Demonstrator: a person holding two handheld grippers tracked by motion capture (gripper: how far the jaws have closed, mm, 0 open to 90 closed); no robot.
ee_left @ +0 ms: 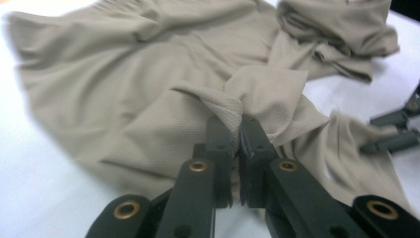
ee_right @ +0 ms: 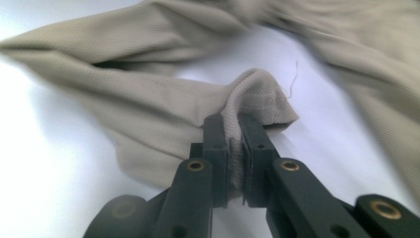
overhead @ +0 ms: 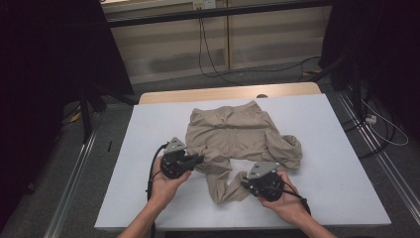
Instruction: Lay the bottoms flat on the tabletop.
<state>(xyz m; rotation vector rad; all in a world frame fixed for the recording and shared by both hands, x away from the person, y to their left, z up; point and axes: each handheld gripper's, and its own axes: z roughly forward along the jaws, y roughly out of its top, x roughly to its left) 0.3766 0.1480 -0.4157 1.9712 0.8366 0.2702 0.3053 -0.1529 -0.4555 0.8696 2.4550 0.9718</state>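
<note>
Where the beige trousers [overhead: 233,139] lie on the white cover [overhead: 327,148] of the desk [overhead: 228,93], the waistband end points to the far edge and the legs run toward the person. The seat area is spread fairly flat, while one leg is folded back into a bunched heap at the garment's right side and the other leg trails in a crumpled strip toward the near edge. The left gripper [overhead: 194,159] sits at the garment's near-left edge, and in the left gripper view its jaws are closed on a pinched fold of the fabric [ee_left: 257,94], with the cloth rising in a peak just beyond the tips. The right gripper [overhead: 246,182] sits at the near end of the trailing leg; in the right gripper view its jaws are clamped on a hemmed edge of the fabric [ee_right: 257,94], which is squeezed between the pads, and a loose thread stands up from that edge. Both grippers are held from below by the person's hands, the left hand [overhead: 166,186] and the right hand [overhead: 287,198], with forearms entering from the near edge of the high view. A black cable [overhead: 151,171] loops from the left gripper along the cover. The two grippers are apart, with the crumpled leg between them. Beyond the desk, a grey floor [overhead: 208,82] carries loose black cables, and metal rails run along both sides.
</note>
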